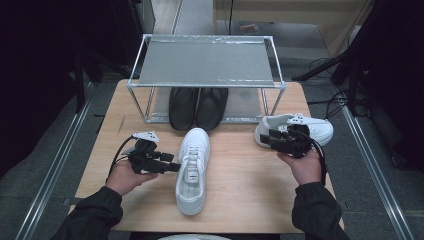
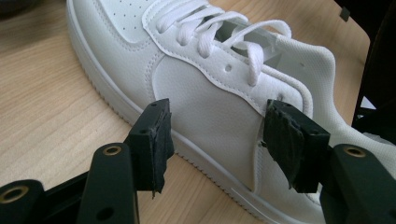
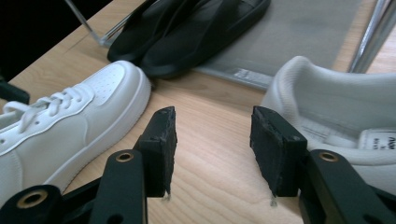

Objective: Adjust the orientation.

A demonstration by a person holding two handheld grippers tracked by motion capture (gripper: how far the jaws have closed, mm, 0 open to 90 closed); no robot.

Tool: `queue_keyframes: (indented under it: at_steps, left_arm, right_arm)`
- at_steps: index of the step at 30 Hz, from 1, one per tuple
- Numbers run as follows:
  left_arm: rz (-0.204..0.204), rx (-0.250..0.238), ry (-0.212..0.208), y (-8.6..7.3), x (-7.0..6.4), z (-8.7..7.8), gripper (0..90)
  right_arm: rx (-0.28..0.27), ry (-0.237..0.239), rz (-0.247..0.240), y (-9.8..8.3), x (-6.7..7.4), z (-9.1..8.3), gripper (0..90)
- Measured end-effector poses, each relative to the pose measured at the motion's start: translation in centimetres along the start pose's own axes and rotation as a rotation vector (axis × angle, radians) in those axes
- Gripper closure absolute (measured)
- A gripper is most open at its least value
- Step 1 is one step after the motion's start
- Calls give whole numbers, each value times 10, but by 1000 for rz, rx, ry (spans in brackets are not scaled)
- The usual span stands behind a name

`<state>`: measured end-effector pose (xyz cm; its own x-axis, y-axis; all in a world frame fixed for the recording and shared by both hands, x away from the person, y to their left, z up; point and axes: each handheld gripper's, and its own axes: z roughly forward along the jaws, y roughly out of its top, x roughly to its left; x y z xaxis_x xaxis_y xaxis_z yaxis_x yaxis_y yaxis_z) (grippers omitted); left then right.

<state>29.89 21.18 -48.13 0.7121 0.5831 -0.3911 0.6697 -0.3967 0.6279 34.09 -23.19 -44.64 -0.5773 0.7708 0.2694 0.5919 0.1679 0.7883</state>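
Observation:
A white lace-up sneaker [image 1: 192, 167] lies in the middle of the wooden table, toe toward the rack. My left gripper [image 1: 174, 167] is at its left flank, jaws open. In the left gripper view the sneaker's side panel [image 2: 210, 93] is just beyond the open left gripper [image 2: 215, 140], and the pads do not press on it. A second white sneaker [image 1: 305, 126] lies at the right, with my right gripper [image 1: 267, 137] over its near end. In the right gripper view the open right gripper [image 3: 212, 140] frames bare wood, with that sneaker's heel [image 3: 327, 102] just to the right.
A metal-framed shoe rack [image 1: 206, 62] with a grey top shelf stands at the back of the table. A pair of black shoes [image 1: 197, 107] sits on its lower level. Bare wood [image 1: 250, 185] lies between the two sneakers and toward the front edge.

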Motion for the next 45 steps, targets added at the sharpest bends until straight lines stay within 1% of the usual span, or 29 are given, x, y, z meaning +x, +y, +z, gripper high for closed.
queue_keyframes:
  at_steps: [2, 6, 9, 12, 13, 14, 15, 16, 20, 23, 24, 26, 28, 29, 30, 31, 32, 34, 36, 37, 39, 41, 45]
  left_arm:
    - [6, 7, 9, -2, -1, -1, 425]
    - [1, -2, 17, -4, -1, -3, 424]
    - [-7, 0, 21, -6, 0, -5, 424]
    - [-6, 0, 25, -9, -1, -6, 424]
    - [-9, 0, 26, -9, -2, -7, 423]
    - [-10, -1, 29, -10, -2, -7, 423]
    - [-12, -4, 34, -11, -2, -7, 423]
    - [-16, -2, 32, -11, -3, -8, 422]
    - [-19, -4, 36, -14, -3, -9, 422]
    - [-25, -4, 41, -15, -2, -10, 421]
    - [-28, -3, 42, -15, -2, -10, 421]
    - [-30, -3, 44, -16, -1, -11, 421]
    - [-27, -6, 47, -16, -1, -11, 421]
    - [-30, -7, 46, -16, -1, -11, 421]
    - [-31, -7, 45, -16, -1, -11, 421]
    - [-31, -8, 46, -16, -1, -11, 421]
    - [-31, -9, 46, -16, -1, -11, 421]
    - [-29, -9, 44, -16, -1, -11, 421]
    - [-29, -10, 44, -16, -1, -11, 421]
    - [-29, -10, 43, -15, 0, -12, 421]
    - [-31, -11, 43, -15, 0, -12, 421]
    - [-35, -14, 43, -15, 0, -12, 421]
    - [-35, -17, 41, -14, 2, -12, 421]
  right_arm:
    - [2, -12, 6, 1, -4, 1, 523]
    - [15, -38, -3, 4, -9, 7, 524]
    - [28, -52, 11, 6, -16, 13, 525]
    - [47, -65, 22, 7, -23, 21, 527]
    - [48, -66, 21, 8, -24, 23, 542]
    - [37, -67, 18, 9, -26, 24, 556]
    - [32, -65, 33, 10, -28, 24, 540]
    - [26, -71, 38, 11, -30, 26, 540]
    - [81, -74, 54, 9, -37, 42, 554]
    - [113, -82, 54, 12, -38, 54, 572]
    - [117, -82, 54, 12, -38, 57, 575]
    - [127, -84, 55, 11, -40, 63, 598]
    - [145, -77, 67, 11, -42, 69, 630]
    - [161, -75, 70, 9, -43, 74, 643]
    - [167, -78, 59, 8, -43, 77, 658]
    - [184, -92, 45, 8, -43, 79, 677]
    - [187, -100, 39, 9, -43, 80, 681]
    - [179, -84, 56, 10, -45, 79, 705]
    - [180, -62, 54, 10, -44, 79, 750]
    - [187, -69, 48, 10, -44, 78, 761]
    - [197, -75, 36, 12, -42, 77, 774]
    - [199, -70, 43, 13, -42, 75, 779]
    - [174, -63, 50, 16, -42, 67, 786]
